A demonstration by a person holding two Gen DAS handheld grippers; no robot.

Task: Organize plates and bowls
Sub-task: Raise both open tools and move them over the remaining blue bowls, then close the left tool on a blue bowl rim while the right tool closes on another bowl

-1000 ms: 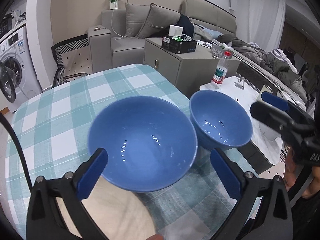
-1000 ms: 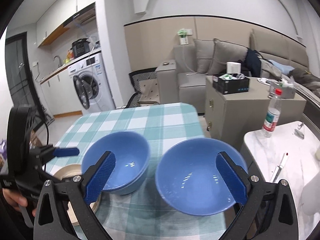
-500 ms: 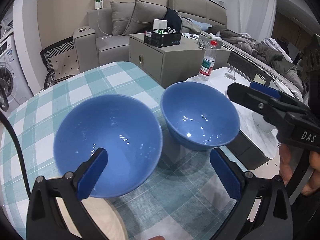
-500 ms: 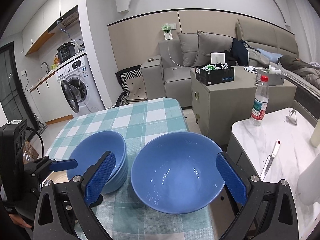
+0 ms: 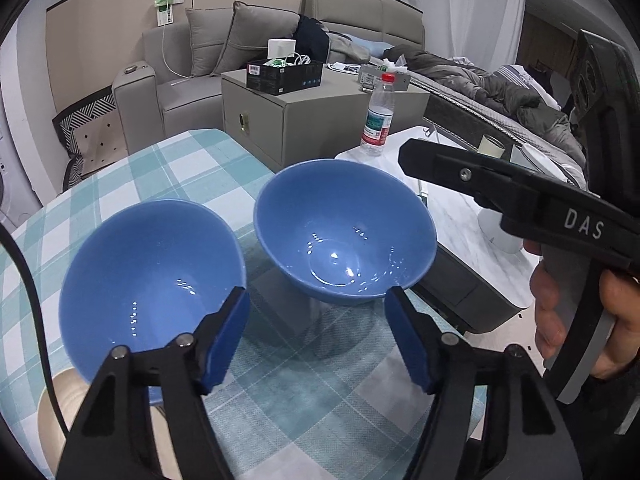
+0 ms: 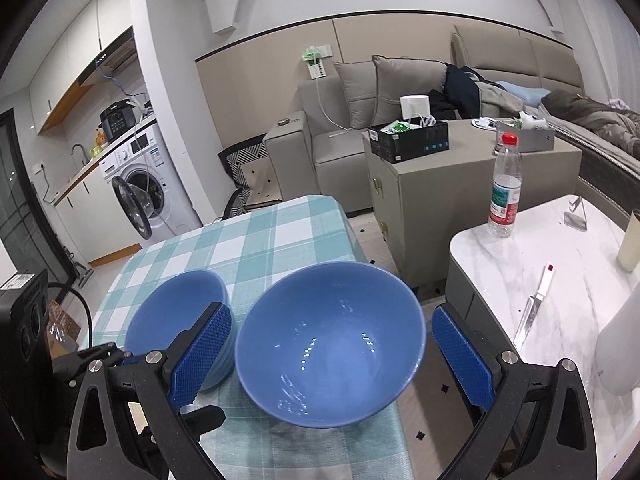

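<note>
1. Left gripper [image 5: 316, 312]: jaws have just been narrowing, still spread; gap lies over bare cloth between the two bowls, nothing pinched.
2. Right gripper [image 6: 332, 354]: jaws spread wide either side of right blue bowl [image 6: 330, 344]; pads apparently clear of its rim, hard to confirm.
3. Left blue bowl [image 5: 152, 276] sits on checked counter [image 5: 132, 172], just beside the right one; possibly stacked on another bowl.
4. Beige plate [image 5: 54, 416] partly under left bowl.
</note>
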